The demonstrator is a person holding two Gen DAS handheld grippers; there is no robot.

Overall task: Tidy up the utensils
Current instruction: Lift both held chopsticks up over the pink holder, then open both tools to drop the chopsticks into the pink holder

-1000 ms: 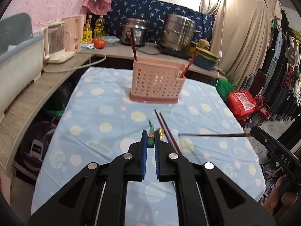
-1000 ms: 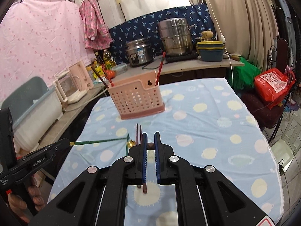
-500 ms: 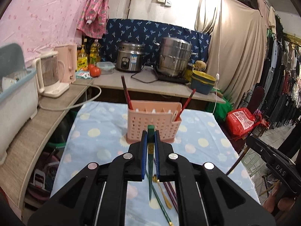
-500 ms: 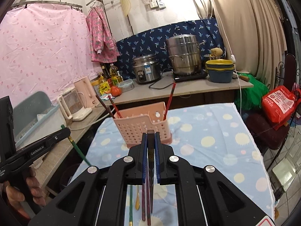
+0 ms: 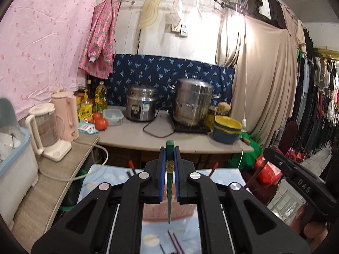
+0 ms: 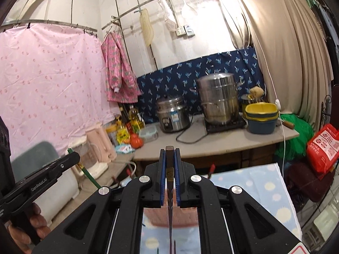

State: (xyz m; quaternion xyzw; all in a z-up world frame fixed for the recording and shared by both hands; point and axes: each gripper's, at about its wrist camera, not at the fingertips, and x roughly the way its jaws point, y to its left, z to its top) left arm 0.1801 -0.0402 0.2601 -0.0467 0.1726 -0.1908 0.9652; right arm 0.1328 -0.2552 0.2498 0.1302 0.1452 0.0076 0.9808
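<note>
My left gripper (image 5: 169,150) is shut on a green chopstick (image 5: 169,190), held upright with its tip hanging down over the pink utensil basket (image 5: 156,211). My right gripper (image 6: 169,151) is shut on a dark brown chopstick (image 6: 170,207), also upright above the same pink basket (image 6: 184,218). Red chopsticks (image 5: 213,169) stand in the basket behind the fingers. Two dark red chopsticks (image 5: 174,242) and a green one (image 5: 162,249) lie on the blue dotted tablecloth (image 6: 267,186) below. The left gripper with its green chopstick also shows in the right wrist view (image 6: 70,158).
A counter behind the table holds a rice cooker (image 5: 141,103), a steel steamer pot (image 5: 193,102), stacked bowls (image 5: 226,129), tomatoes, bottles and a pink kettle (image 5: 65,114). A blender (image 5: 45,131) and a blue-white bin (image 5: 12,160) stand at the left. A red bag (image 6: 322,148) sits at the right.
Both grippers have risen from the tablecloth, each with a chopstick, and tilted up so the sticks hang point down over the basket. The basket has dropped low behind the fingers.
</note>
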